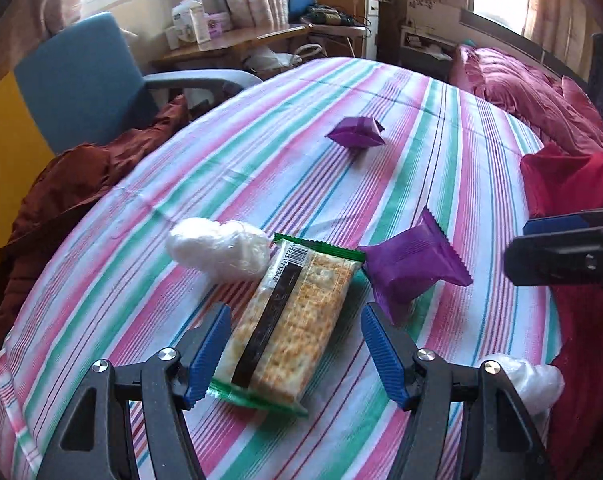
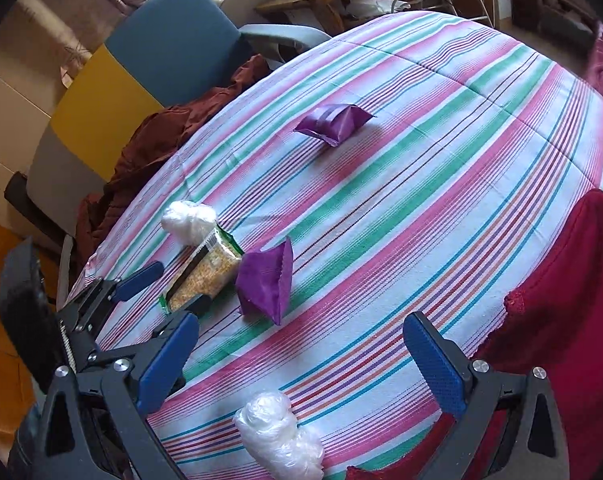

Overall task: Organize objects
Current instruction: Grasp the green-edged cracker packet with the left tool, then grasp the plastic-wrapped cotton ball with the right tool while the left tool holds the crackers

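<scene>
While our left gripper stands released around the cracker packet on the striped cloth, our right gripper hangs released above a white plastic bundle.

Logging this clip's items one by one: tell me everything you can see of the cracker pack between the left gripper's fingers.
The cracker pack is a long clear plastic sleeve of golden square crackers, with green crimped ends, a dark stripe along its length and a barcode at the far end. It looks sealed and lies flat on the striped cloth. The left gripper is open around its near end, the left pad at its edge. A white plastic bundle touches its far left corner; a purple packet sits beside its right.
</scene>
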Demonstrator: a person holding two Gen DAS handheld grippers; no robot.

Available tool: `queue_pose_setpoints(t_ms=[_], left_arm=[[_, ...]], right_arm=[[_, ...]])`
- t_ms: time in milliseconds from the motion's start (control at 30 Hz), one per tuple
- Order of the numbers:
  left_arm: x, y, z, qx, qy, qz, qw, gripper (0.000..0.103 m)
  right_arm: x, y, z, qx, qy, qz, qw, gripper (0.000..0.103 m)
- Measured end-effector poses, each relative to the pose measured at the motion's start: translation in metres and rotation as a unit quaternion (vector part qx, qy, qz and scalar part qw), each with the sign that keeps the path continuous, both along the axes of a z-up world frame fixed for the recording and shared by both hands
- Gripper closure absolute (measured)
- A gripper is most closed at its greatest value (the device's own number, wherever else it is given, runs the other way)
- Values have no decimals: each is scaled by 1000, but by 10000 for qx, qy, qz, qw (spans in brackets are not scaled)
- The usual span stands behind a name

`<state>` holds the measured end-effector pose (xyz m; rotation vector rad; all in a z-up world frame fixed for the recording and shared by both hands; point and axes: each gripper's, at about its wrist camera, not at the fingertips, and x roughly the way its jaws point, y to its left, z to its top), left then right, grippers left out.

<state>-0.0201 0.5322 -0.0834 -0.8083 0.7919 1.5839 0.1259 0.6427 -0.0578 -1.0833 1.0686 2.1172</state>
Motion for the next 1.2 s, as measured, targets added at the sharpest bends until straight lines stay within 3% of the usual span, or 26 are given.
queue_pose_setpoints(t_ms=[100, 233, 300, 600, 900, 1200], left_arm=[[-5, 8, -11, -99, 14, -18, 9999, 35], [-12, 6, -19, -48, -308, 266, 9992, 53], [-7, -2, -19, 0, -294, 376, 9989, 56], [23, -80, -17, 155, -460, 1024, 9936, 56], [19, -170, -14, 255, -473, 2120, 9758, 56], [22, -188, -17, 604, -391, 2216, 9725, 56]], right_arm=[[0, 0, 0, 0, -25, 13, 10000, 0], [0, 0, 0, 32, -24, 5, 10000, 0], [0, 1, 1, 60, -11, 5, 10000, 0], [-2, -3, 4, 94, 68, 149, 9998, 0], [-18, -26, 11, 375, 91, 729, 9966, 0], [-43, -55, 22, 789, 25, 1442, 9864, 1]])
